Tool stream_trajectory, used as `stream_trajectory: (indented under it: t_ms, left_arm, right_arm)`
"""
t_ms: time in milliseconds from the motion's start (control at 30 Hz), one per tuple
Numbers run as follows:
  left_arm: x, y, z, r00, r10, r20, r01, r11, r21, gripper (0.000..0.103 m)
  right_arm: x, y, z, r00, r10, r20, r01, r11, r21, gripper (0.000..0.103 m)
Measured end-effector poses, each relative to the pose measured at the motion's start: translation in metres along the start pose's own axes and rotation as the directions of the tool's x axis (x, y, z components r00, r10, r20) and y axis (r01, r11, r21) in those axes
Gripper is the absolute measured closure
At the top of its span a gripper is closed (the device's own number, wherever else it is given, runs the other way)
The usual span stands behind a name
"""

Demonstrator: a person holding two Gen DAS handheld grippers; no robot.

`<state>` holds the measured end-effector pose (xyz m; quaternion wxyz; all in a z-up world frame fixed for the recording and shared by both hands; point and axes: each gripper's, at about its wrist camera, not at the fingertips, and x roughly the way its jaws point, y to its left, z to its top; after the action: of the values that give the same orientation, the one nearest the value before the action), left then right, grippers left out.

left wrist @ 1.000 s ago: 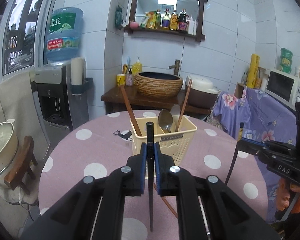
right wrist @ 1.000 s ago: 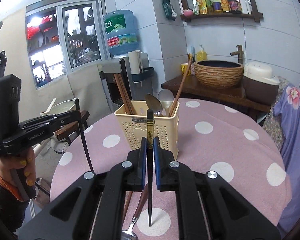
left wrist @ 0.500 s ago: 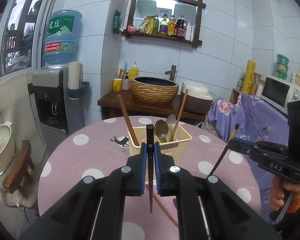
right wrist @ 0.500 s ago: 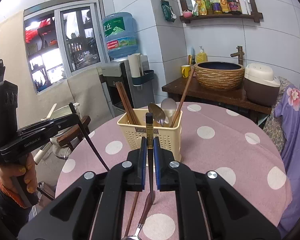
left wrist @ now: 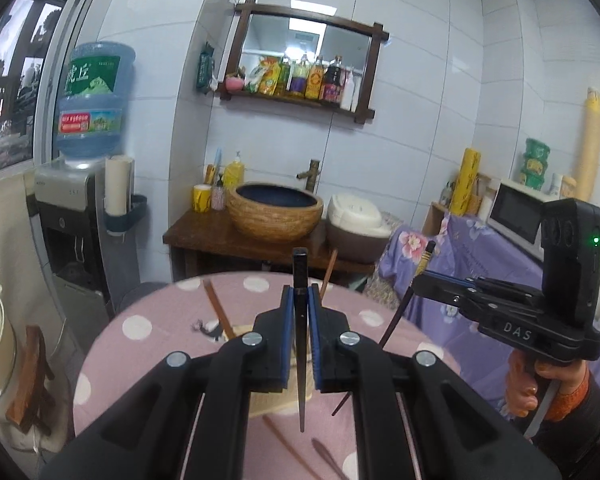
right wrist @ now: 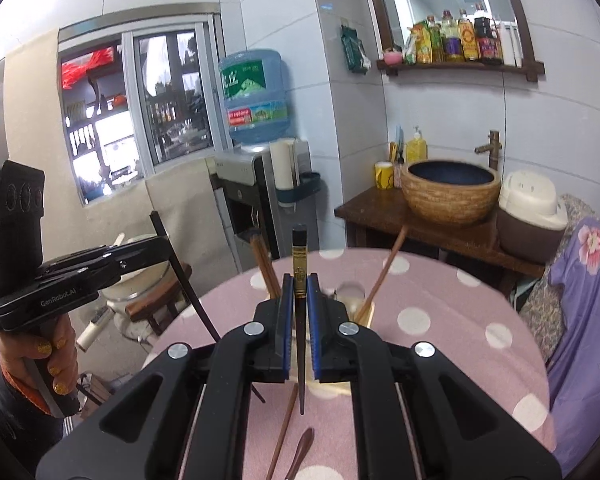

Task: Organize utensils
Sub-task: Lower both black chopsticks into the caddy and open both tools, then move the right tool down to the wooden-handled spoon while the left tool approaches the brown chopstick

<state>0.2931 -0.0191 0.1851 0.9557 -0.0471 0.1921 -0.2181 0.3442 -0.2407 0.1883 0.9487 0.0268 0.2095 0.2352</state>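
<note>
My left gripper (left wrist: 300, 300) is shut on a black chopstick (left wrist: 300, 276), held upright above the pink dotted table (left wrist: 148, 332). My right gripper (right wrist: 299, 288) is shut on a black chopstick with a gold band (right wrist: 299, 264), also upright. The cream utensil basket (right wrist: 360, 312) sits behind my fingers, mostly hidden; brown chopsticks (right wrist: 266, 266) and a wooden handle (right wrist: 384, 276) stick out of it. The right gripper shows in the left wrist view (left wrist: 420, 282), the left gripper in the right wrist view (right wrist: 164, 244).
A brown chopstick (right wrist: 284, 432) and a spoon handle (right wrist: 300, 452) lie on the table near me. A water dispenser (left wrist: 80, 240), a wooden stand with a woven basin (left wrist: 276, 212) and a rice cooker (left wrist: 356, 220) stand behind the table.
Both grippers have risen with their chopsticks, so the basket has dropped lower in both views and is now mostly hidden behind the fingers.
</note>
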Motion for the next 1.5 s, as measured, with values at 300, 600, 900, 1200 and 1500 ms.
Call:
stream_trajectory:
  t_ms: [300, 600, 900, 1200, 1500]
  left_arm:
    - [0.008, 0.002, 0.078, 0.992, 0.048, 0.12, -0.049, 0.999, 0.003, 0.094]
    - [0.071, 0.023, 0.032, 0.993, 0.099, 0.064, -0.096, 0.995, -0.038, 0.094]
    - [0.104, 0.029, -0.031, 0.993, 0.114, -0.026, -0.115, 0.993, -0.032, 0.094]
    - [0.112, 0.039, -0.052, 0.986, 0.154, -0.058, -0.156, 0.987, -0.028, 0.055]
    - [0.052, 0.031, -0.083, 0.99, 0.136, -0.034, -0.138, 0.987, -0.081, 0.014]
  right_arm:
    - [0.011, -0.01, 0.074, 0.994, -0.074, 0.081, 0.072, 0.997, 0.026, 0.095]
    - [0.075, -0.026, 0.024, 0.992, -0.121, 0.017, 0.121, 0.992, 0.027, 0.095]
    - [0.111, -0.033, -0.033, 0.991, -0.111, -0.075, 0.115, 0.992, 0.043, 0.095]
    - [0.113, -0.034, -0.047, 0.988, -0.142, -0.055, 0.145, 0.988, 0.054, 0.078]
    - [0.073, -0.018, -0.074, 0.983, -0.185, -0.01, 0.185, 0.982, 0.042, 0.048]
